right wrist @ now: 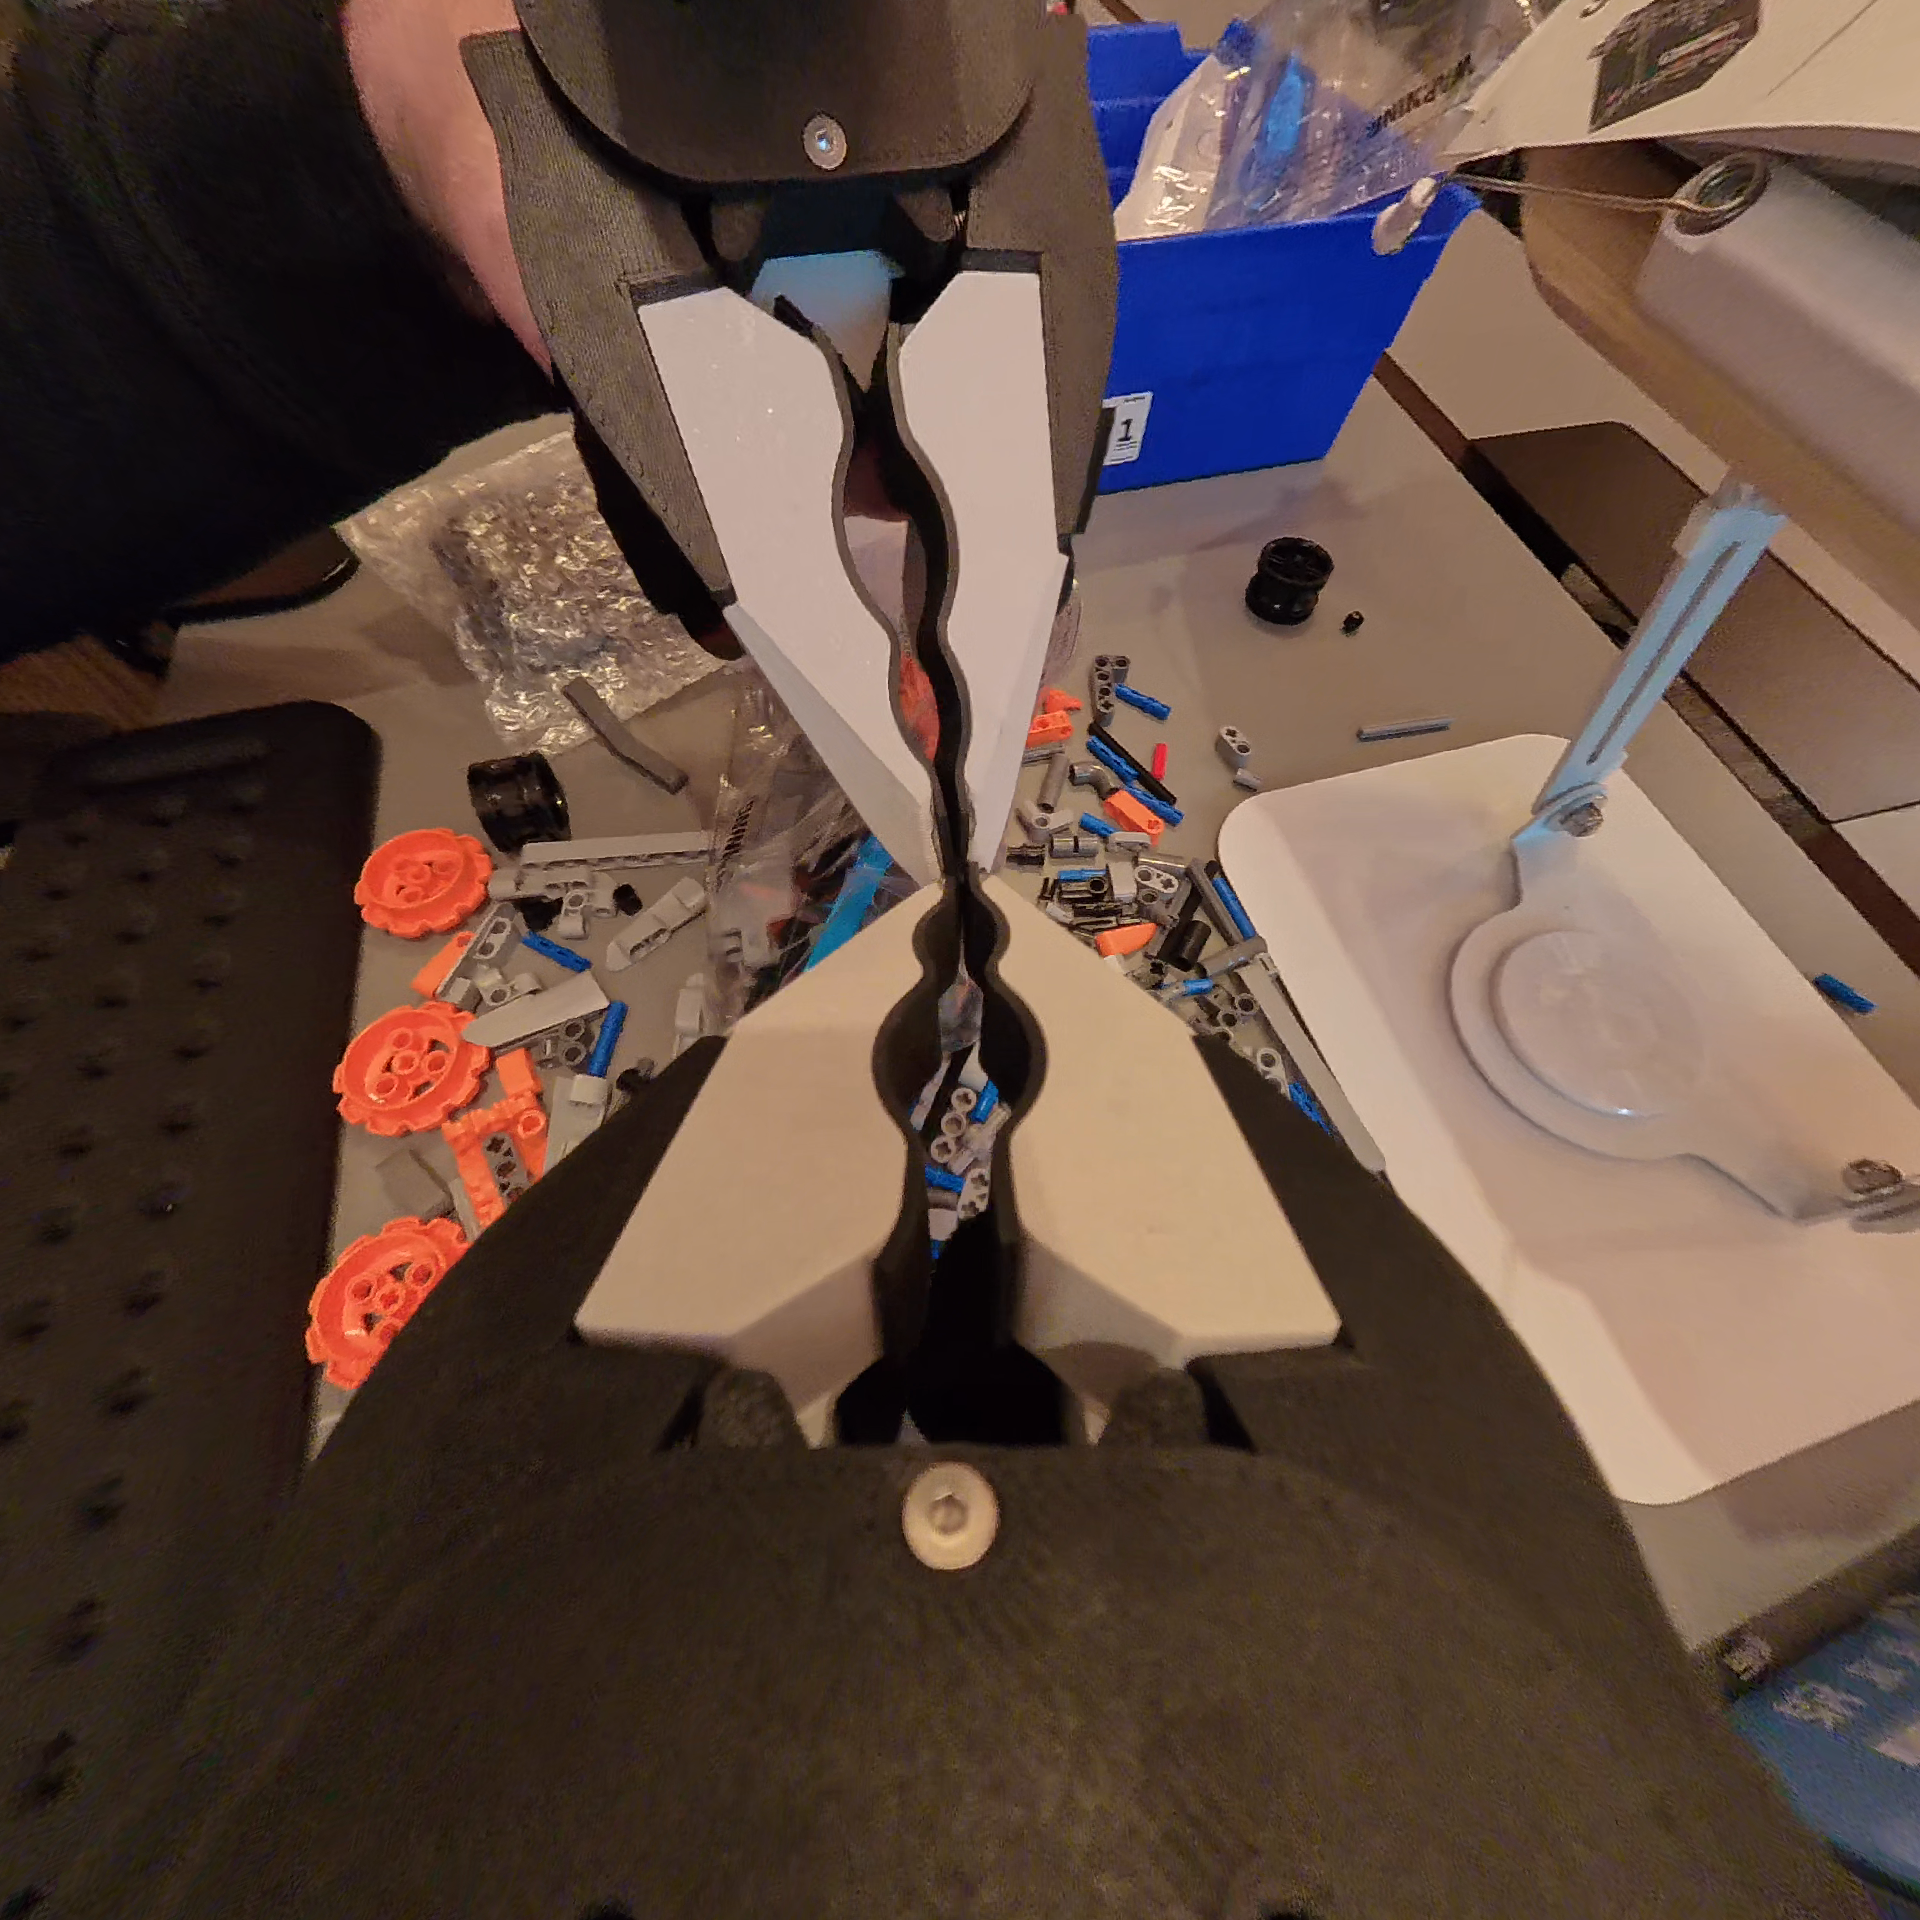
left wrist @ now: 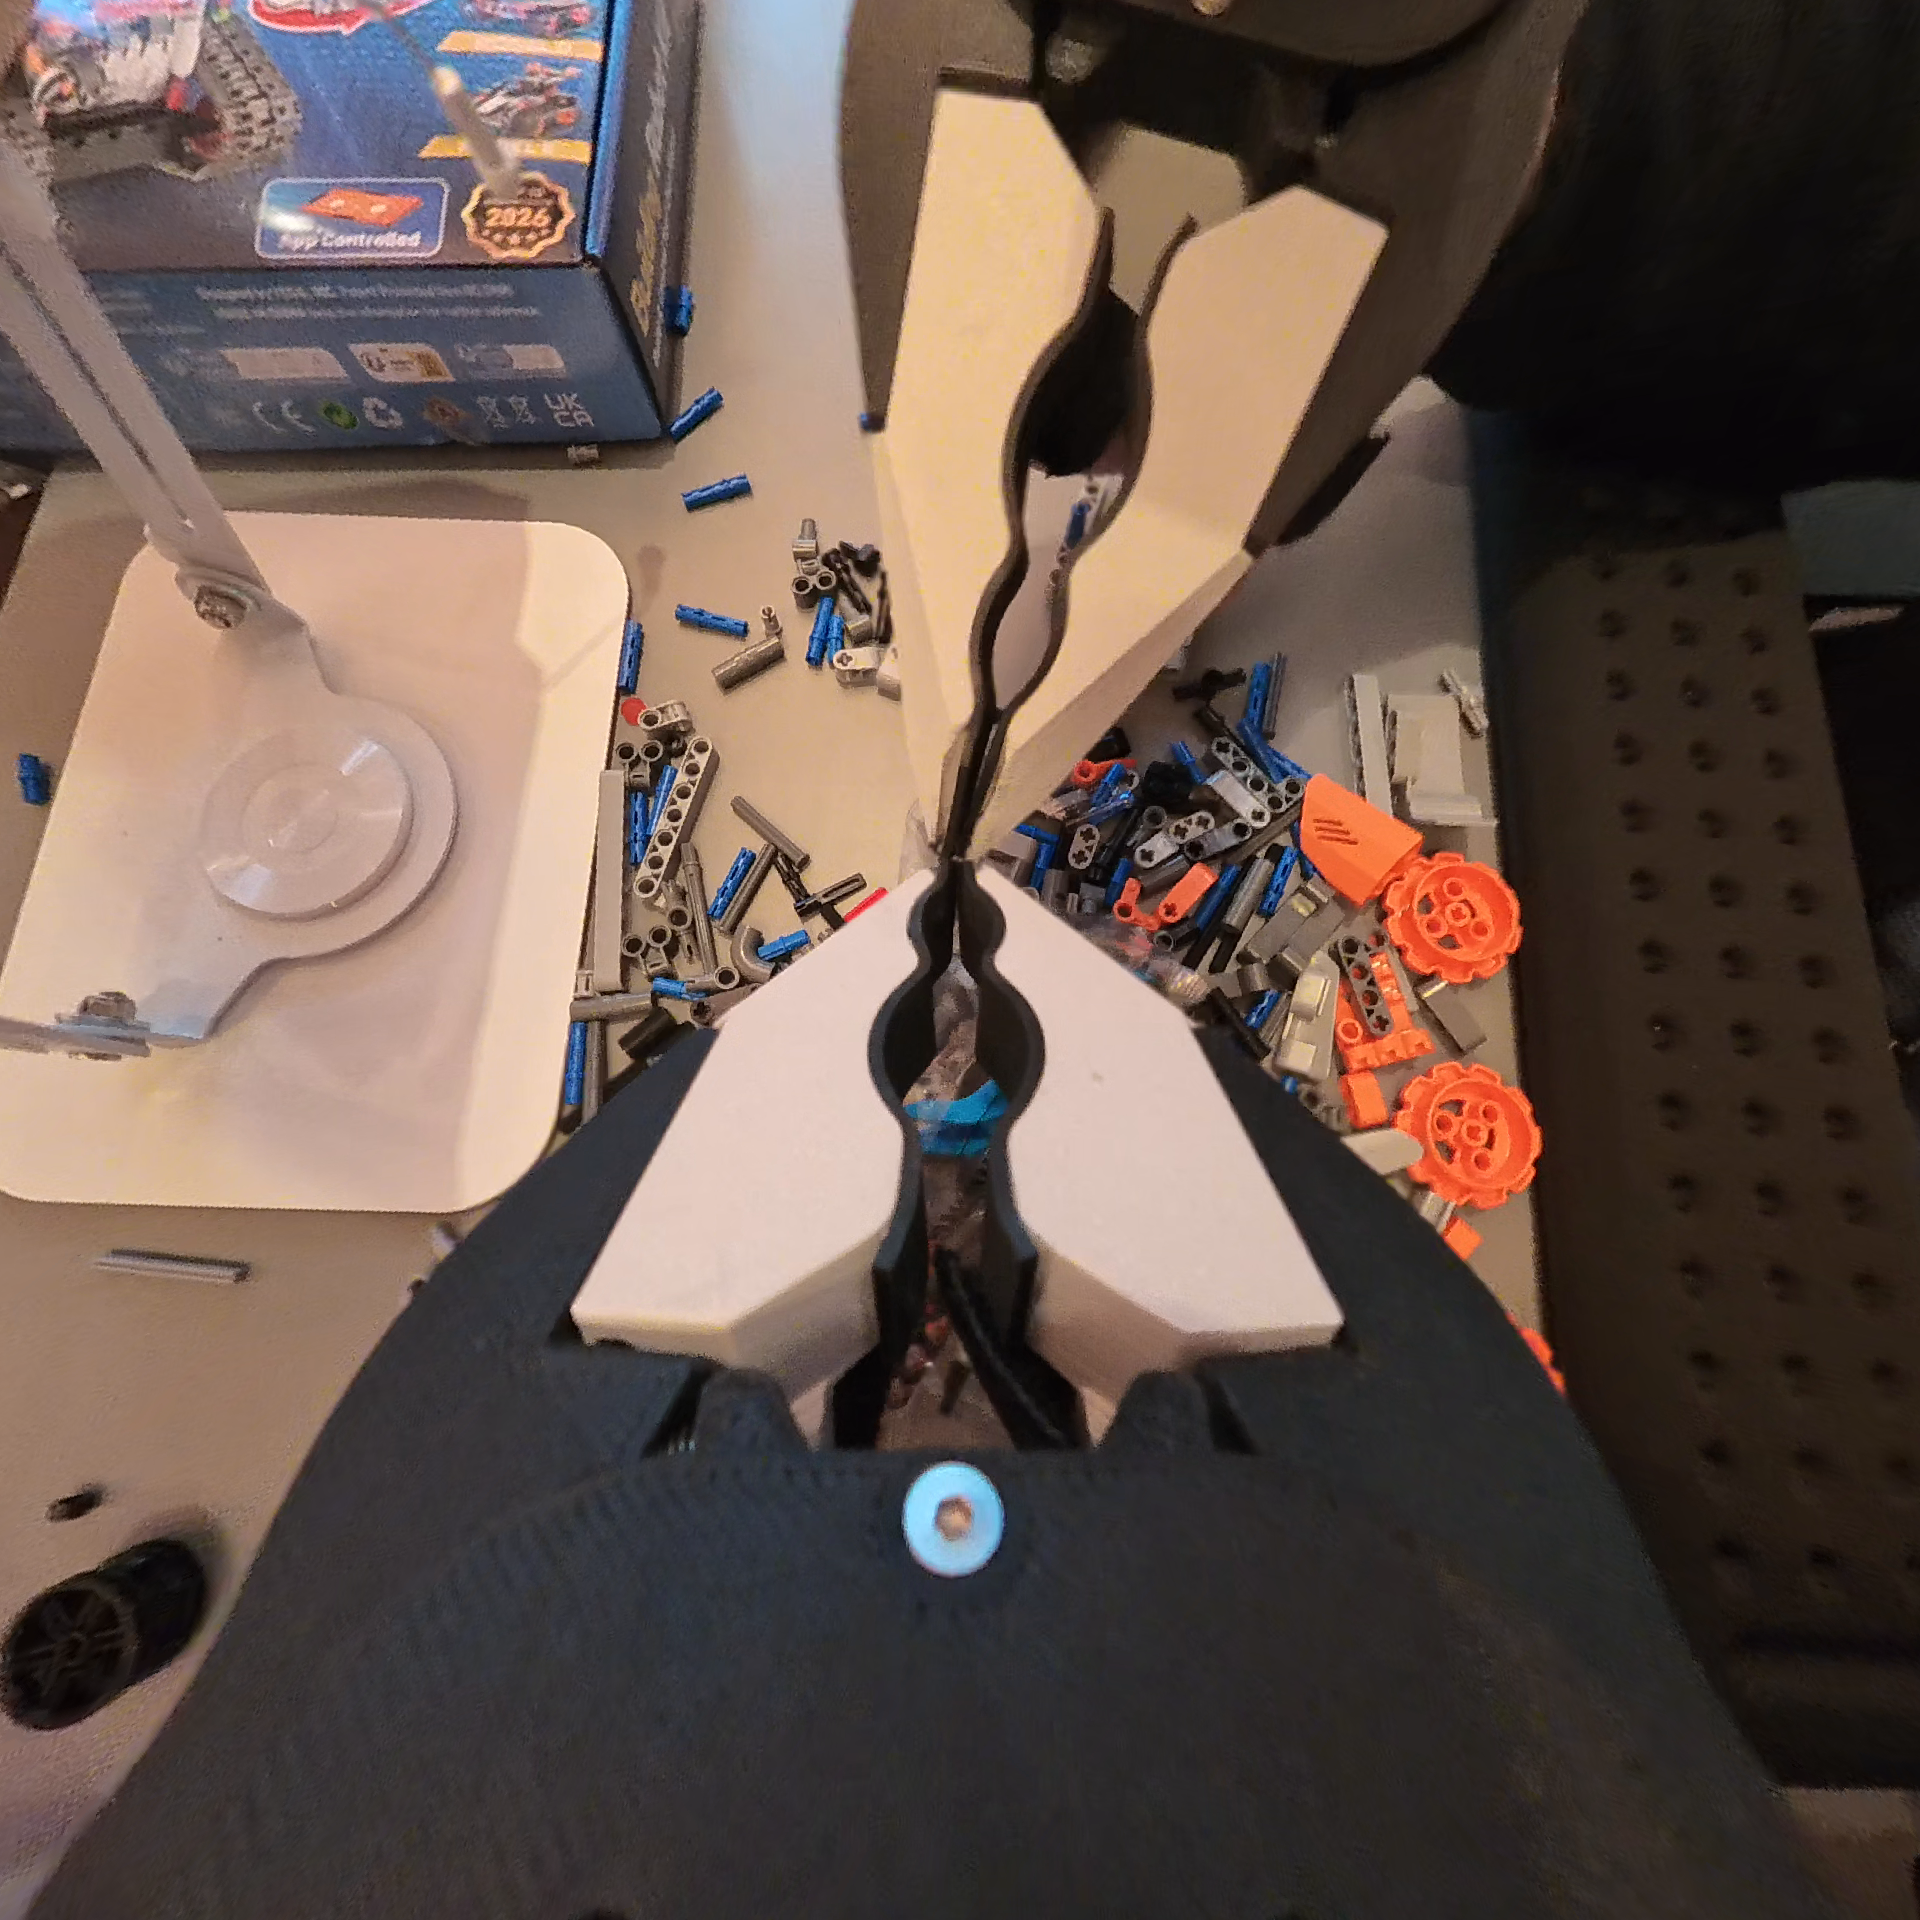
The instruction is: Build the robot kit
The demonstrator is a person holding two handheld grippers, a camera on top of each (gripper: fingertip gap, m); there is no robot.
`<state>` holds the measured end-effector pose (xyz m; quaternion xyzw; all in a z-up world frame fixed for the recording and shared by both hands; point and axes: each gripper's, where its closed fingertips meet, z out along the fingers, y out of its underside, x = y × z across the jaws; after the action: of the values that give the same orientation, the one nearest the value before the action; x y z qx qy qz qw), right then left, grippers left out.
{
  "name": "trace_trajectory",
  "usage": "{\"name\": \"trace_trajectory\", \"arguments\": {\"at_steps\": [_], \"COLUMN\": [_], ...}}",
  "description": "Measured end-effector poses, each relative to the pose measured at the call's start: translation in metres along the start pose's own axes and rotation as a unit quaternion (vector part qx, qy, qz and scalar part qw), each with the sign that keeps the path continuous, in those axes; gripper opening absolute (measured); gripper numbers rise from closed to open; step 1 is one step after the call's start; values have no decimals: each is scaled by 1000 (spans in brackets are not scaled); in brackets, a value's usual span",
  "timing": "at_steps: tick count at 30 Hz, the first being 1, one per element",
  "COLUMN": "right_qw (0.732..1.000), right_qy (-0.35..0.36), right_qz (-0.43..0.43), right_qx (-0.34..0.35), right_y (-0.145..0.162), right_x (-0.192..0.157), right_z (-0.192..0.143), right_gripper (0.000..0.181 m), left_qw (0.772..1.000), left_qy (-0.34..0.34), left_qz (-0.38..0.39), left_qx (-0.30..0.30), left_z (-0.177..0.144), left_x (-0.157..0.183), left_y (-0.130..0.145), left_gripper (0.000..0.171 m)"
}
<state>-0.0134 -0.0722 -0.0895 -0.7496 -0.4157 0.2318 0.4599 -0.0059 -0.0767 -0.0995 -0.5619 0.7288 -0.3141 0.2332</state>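
**Pinching one clear bag, tip to tip**

Your left gripper and right gripper meet nose to nose above the table. Each has its jaws pressed together at the tips, with only the wavy gaps farther back left open. Both appear to nip the thin film of a clear plastic bag, which hangs over the heap of loose grey, blue and black building pieces. How much film each tip has caught is hard to make out.

Just beside the heap lie orange toothed wheels by a dark perforated mat, and on the other side sits a white stand base.

Only your left wrist view shows the printed toy box behind the base. Only your right wrist view shows the blue bin, a black wheel hub and a crumpled sheet of bubble wrap.
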Motion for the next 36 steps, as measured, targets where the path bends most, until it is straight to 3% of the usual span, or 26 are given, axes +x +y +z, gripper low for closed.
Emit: {"name": "trace_trajectory", "arguments": {"at_steps": [8, 17, 24, 26, 29, 31, 33, 36], "right_qw": [976, 918, 899, 912, 897, 911, 898, 919], "right_qy": [160, 244, 261, 255, 263, 212, 211, 211], "right_qz": [-125, -233, -259, -235, -270, -296, -330, -276], "right_qx": [-76, -211, -239, -221, -229, -193, -203, -187], "right_y": [19, 61, 67, 65, 65, 54, 58, 57], "right_x": [23, 30, 24, 22, 17, -19, -27, -9], "right_z": [16, 44, 44, 44, 43, 56, 60, 45], "right_gripper": [0, 0, 0, 0, 0, 0, 0, 0], "left_qw": [983, 954, 955, 954, 952, 937, 935, 939], "left_qy": [6, -17, -24, -32, -36, -139, -112, -104], "left_qz": [-180, -295, -293, -292, -299, -316, -330, -318], "left_qx": [38, 51, 50, 58, 61, 62, 68, 78], "left_z": [16, 48, 54, 53, 53, 38, 38, 39], "left_x": [-22, -37, -35, -37, -37, -76, -77, -70], "left_y": [14, 52, 55, 54, 55, 73, 72, 67], "left_gripper": [0, 0, 0, 0, 0, 0, 0, 0]}}
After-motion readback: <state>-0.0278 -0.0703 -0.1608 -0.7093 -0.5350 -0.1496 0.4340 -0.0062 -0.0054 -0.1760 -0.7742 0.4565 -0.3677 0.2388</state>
